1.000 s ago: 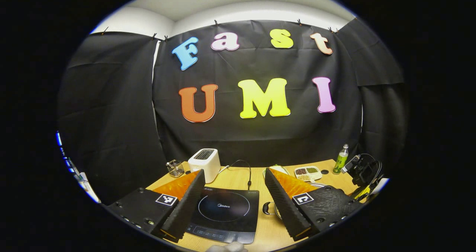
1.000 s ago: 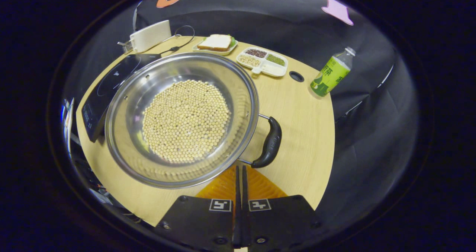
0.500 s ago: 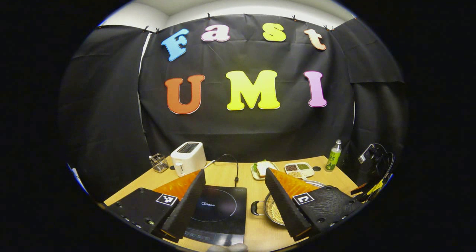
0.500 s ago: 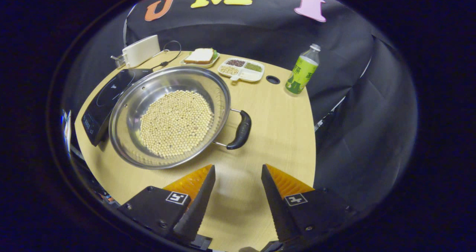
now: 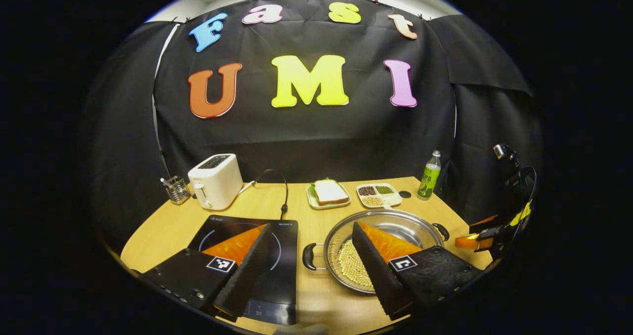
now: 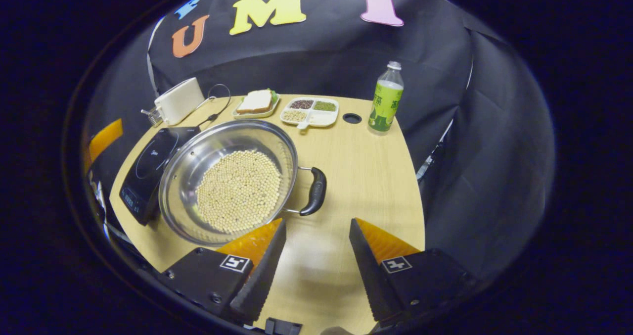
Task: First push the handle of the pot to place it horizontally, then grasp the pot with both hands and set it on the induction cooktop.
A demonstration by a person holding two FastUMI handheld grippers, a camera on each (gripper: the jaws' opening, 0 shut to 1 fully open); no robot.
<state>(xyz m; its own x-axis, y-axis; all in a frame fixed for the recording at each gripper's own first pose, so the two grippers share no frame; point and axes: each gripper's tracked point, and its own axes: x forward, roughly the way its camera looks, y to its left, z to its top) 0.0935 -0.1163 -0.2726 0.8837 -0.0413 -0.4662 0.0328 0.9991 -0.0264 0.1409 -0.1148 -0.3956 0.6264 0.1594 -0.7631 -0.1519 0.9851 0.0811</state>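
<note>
A steel pot (image 6: 198,159) holding pale beans (image 6: 240,189) stands on the wooden table, right beside the black induction cooktop (image 6: 148,164). Its black handles point left (image 5: 308,256) and right (image 5: 443,231) in the left gripper view. My right gripper (image 6: 317,226) is open, hovering just short of the near handle (image 6: 316,191) without touching it. My left gripper (image 5: 311,226) is open too, held above the table; one finger lies over the cooktop (image 5: 284,248) and the other over the pot (image 5: 415,228). The pot's left handle sits in the gap between them, farther off.
At the back of the table (image 6: 366,176) stand a white toaster (image 5: 215,180), a wire holder (image 5: 175,189), a plate with a sandwich (image 5: 328,194), a divided tray of grains (image 5: 378,194) and a green bottle (image 5: 429,175). The cooktop's cable (image 5: 282,191) runs back.
My right gripper went from shut at the pot's handle to open and drew back. The left gripper drew back and tipped down, bringing the pot and cooktop into fuller view.
</note>
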